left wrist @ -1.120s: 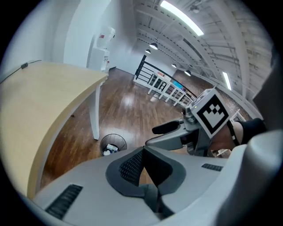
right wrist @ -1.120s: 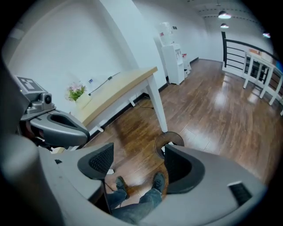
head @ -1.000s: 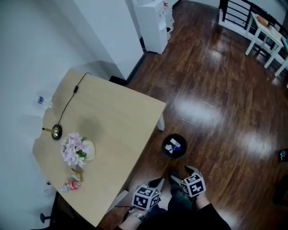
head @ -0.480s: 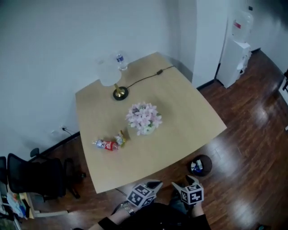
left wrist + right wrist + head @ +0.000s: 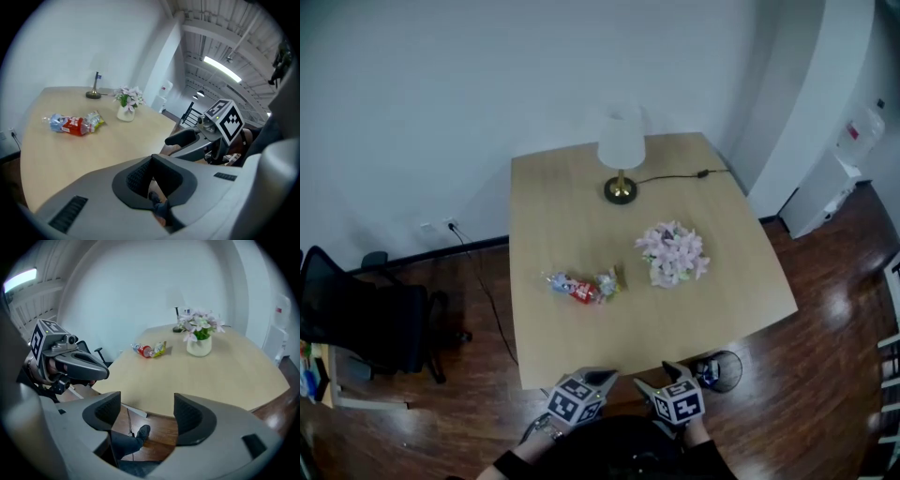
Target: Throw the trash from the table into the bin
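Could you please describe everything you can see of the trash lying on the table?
The trash is a small pile of two pieces: a crushed clear plastic bottle with a red label, lying on its side, and a crumpled yellow-green wrapper that seems to touch one end of it. Both rest on the bare, light wood table, near its middle, to the left of the flower vase in the head view and apart from it.

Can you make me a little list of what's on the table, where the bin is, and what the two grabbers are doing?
on the table: lamp, flowers in a vase, trash
trash: a crushed bottle and a wrapper, lying left of the flowers, not picked up yet
bin: on the floor by the table's near right corner
left gripper: shut, nothing in it
right gripper: open, nothing in it
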`<state>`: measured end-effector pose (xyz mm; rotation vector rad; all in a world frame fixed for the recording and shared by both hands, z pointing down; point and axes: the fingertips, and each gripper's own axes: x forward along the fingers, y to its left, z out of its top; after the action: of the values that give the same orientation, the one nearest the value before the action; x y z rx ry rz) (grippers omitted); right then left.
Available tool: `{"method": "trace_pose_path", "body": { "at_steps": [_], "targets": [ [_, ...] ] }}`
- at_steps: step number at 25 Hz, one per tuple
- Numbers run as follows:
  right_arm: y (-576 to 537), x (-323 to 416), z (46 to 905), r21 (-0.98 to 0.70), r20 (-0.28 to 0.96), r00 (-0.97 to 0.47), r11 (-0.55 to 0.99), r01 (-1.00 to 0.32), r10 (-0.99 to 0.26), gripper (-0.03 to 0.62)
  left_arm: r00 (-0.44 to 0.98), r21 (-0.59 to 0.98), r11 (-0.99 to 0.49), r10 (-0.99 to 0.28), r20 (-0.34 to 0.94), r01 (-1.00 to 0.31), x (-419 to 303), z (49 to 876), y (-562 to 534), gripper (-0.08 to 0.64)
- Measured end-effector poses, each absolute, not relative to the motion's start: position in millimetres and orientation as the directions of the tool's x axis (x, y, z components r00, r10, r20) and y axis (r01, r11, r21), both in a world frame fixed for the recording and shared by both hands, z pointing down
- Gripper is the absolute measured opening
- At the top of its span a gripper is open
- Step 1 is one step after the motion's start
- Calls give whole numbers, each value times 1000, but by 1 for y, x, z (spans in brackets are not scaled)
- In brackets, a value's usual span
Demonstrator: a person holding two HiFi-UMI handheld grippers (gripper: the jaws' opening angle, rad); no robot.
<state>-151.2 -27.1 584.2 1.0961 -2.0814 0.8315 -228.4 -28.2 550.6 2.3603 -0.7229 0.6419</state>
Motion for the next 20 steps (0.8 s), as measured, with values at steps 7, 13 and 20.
{"method": "trace_pose_path", "body": {
  "at_steps": [7,13,20],
  "targets": [
    [-48,-225,581,-214,750,-466,494,-843,-470,367,717,370,-647,-420,557,-667,-306,550,-48,0],
    [-73,-253,577,-131,749,-485,616,-777,-452,366,679,386,-582,-450,580,-716,-338,561,-66,0],
    [-158,-277,579,-126,724,-530,672,-730,-440,365,609,389,-480,-501,614,-787,-348,554,-98,0]
  ]
}}
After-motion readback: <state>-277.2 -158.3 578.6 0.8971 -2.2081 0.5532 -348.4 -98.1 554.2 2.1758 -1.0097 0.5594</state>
